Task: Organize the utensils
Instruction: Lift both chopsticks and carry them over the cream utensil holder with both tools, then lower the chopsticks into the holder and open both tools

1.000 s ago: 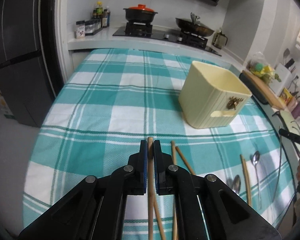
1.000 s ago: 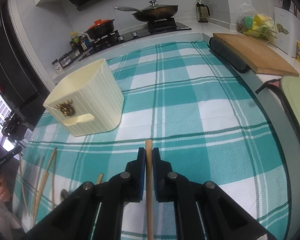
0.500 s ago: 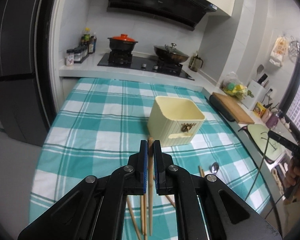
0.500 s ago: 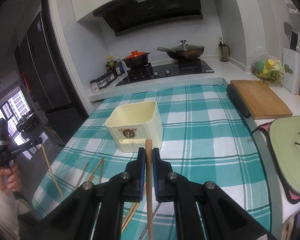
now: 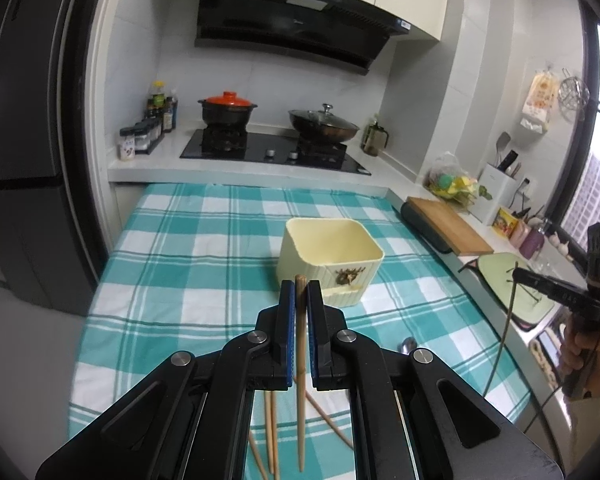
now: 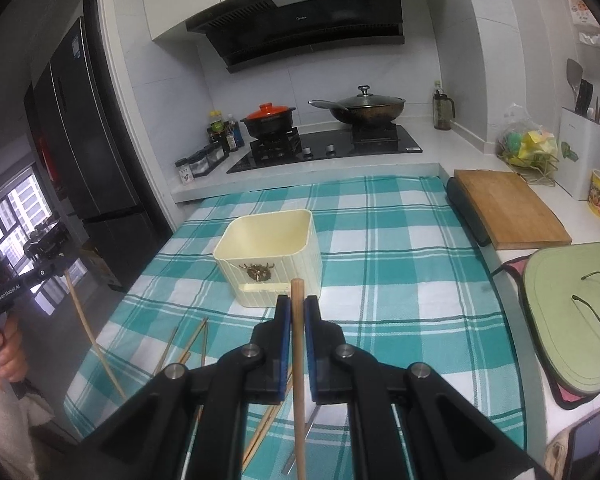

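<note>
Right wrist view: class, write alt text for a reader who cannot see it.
The right hand-held gripper is shut on a wooden chopstick above a teal checked tablecloth. Ahead stands an empty cream container; loose chopsticks lie to the left.

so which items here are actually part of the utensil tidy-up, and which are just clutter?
Part of the job:
- chopstick in left hand-held gripper
- chopstick in right hand-held gripper
- loose chopsticks on cloth
- spoon
- cream utensil holder

Just lying about:
- cutting board
- wok
- clay pot
- spice jars
</note>
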`<state>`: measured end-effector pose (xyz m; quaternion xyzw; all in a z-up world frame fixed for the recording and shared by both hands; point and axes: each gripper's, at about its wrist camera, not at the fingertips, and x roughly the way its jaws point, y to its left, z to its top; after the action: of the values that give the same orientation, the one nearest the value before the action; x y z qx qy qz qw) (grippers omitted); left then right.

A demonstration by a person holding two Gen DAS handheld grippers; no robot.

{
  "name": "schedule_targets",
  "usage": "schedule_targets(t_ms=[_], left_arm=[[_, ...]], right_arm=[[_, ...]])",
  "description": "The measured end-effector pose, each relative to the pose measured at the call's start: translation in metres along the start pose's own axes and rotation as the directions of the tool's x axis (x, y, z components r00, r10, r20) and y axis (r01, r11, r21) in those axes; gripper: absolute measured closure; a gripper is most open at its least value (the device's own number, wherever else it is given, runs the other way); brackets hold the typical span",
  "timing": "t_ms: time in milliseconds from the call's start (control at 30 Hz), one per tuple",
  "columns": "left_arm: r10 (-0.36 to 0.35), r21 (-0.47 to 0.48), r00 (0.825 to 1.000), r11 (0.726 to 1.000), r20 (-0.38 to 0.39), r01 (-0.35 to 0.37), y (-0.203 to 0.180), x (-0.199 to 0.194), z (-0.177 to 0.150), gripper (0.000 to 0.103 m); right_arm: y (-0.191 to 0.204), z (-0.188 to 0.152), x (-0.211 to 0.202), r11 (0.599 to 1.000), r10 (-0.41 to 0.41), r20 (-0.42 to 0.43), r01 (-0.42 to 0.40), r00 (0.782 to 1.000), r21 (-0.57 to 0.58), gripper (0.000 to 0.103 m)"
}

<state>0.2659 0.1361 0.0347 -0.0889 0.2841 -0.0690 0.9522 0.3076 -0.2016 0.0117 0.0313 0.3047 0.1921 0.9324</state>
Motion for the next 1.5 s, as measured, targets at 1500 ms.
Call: schedule_targets(t_ms=[1500], left_arm=[[0.064, 0.022, 0.99, 0.998, 0.123, -0.067, -0.058, 0.206, 0.152, 0.099]], right_arm=[[0.049, 0.151, 0.114, 0.995, 0.044, 0.329, -0.011, 0.943, -0.101, 0.096]])
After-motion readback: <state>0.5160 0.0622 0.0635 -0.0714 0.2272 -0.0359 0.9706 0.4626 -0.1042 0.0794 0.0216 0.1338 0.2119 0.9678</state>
